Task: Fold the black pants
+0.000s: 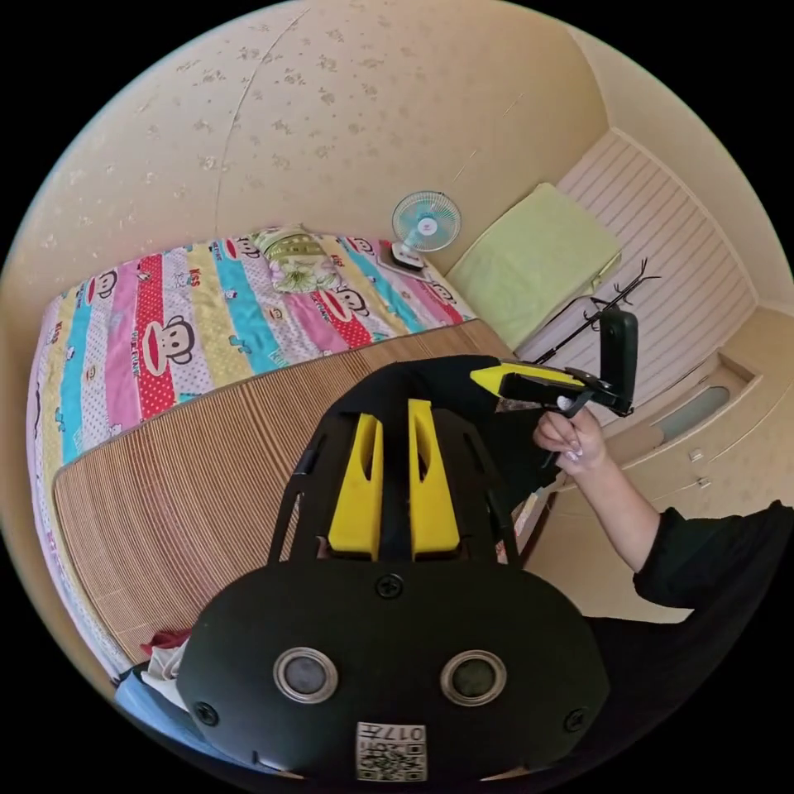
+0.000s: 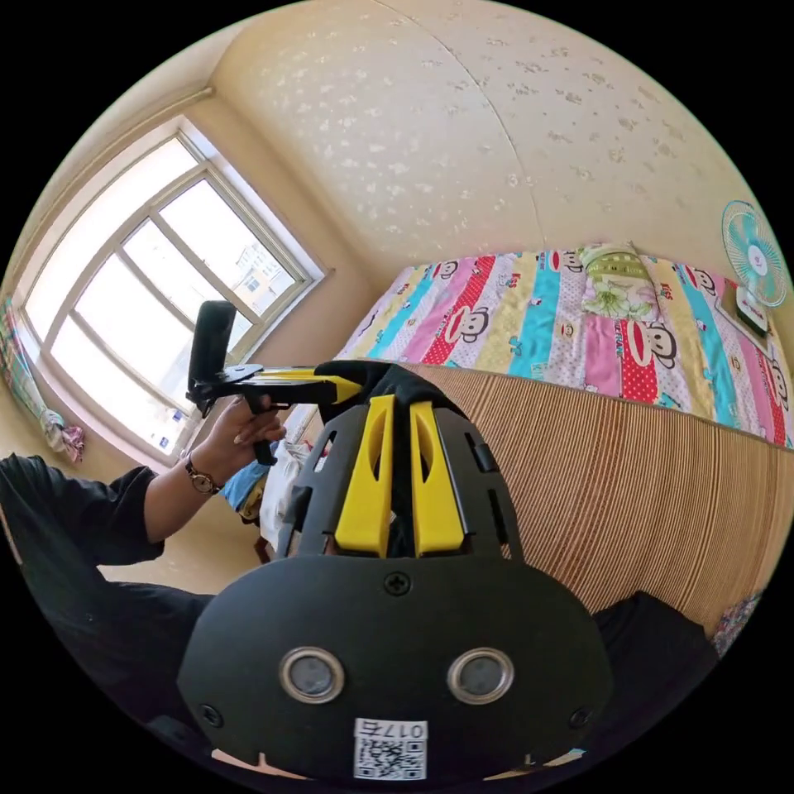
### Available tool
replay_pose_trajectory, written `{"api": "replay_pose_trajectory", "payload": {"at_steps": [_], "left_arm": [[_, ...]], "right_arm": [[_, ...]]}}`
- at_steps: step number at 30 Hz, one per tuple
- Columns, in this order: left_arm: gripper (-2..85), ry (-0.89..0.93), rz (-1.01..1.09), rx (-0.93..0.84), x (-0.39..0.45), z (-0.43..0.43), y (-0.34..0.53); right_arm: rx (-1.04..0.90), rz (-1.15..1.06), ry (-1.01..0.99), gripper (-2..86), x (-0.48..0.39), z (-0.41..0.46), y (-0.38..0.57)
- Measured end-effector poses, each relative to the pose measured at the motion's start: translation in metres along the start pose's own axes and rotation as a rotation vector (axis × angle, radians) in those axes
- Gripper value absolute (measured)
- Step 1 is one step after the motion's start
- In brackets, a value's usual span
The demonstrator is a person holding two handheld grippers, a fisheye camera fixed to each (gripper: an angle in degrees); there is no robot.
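Observation:
The black pants (image 1: 438,376) hang bunched in the air above the bed, gripped at two spots close together. In the left gripper view my left gripper (image 1: 395,411) has its yellow jaws closed, with black cloth running between them. To its right a hand holds my right gripper (image 1: 488,377), whose yellow tip is buried in the same cloth. In the right gripper view my right gripper (image 2: 395,407) pinches the pants (image 2: 389,376), and my left gripper (image 2: 351,387) comes in from the left onto the fabric. Most of the pants is hidden behind the gripper bodies.
Below lies a ribbed bamboo mat (image 1: 190,480) over a striped cartoon sheet (image 1: 165,322). A small fan (image 1: 426,222) and a floral pillow (image 1: 294,256) sit at the bed's far end. Loose clothes (image 1: 165,653) lie at the bed's near corner. A window (image 2: 149,281) stands behind the person's arm.

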State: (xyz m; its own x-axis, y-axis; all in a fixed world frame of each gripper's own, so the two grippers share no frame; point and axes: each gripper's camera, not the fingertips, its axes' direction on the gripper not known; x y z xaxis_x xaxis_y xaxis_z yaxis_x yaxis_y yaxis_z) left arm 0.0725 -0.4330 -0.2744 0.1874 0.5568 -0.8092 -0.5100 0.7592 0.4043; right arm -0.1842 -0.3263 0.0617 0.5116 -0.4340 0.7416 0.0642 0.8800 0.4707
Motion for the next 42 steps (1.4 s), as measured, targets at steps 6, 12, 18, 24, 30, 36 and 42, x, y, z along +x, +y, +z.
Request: {"api": "replay_pose_trajectory", "payload": {"at_steps": [6,12,18,24,30,36,42], "left_arm": [[7.4,0.069,-0.200,-0.298,-0.042,0.093,0.152],[12.0,0.248,-0.534,-0.396,-0.090,0.083,0.274],[16.7,0.339,-0.651,-0.051,-0.170,-0.007,0.199],[22.8,0.393,-0.667,-0.126,-0.212,0.024,0.126],[21.1,0.571,-0.833,-0.165,-0.204,0.058,0.185],[17.9,0.625,-0.856,-0.262,-0.135,0.016,0.268],[16.4,0.569,-0.793,-0.212,-0.063,-0.108,0.289]], "right_arm": [[-0.336,0.234,-0.020,3.2,0.056,0.101,0.161],[-0.551,0.577,-0.107,10.0,0.113,0.110,0.308],[-0.212,0.681,-0.339,21.7,0.203,0.064,0.238],[-0.280,0.656,-0.382,29.3,0.247,0.116,0.157],[-0.426,0.629,-0.311,26.0,0.211,0.136,0.184],[-0.447,0.763,-0.532,15.9,0.161,0.090,0.279],[-0.451,0.635,-0.657,12.0,0.055,0.028,0.275]]}}
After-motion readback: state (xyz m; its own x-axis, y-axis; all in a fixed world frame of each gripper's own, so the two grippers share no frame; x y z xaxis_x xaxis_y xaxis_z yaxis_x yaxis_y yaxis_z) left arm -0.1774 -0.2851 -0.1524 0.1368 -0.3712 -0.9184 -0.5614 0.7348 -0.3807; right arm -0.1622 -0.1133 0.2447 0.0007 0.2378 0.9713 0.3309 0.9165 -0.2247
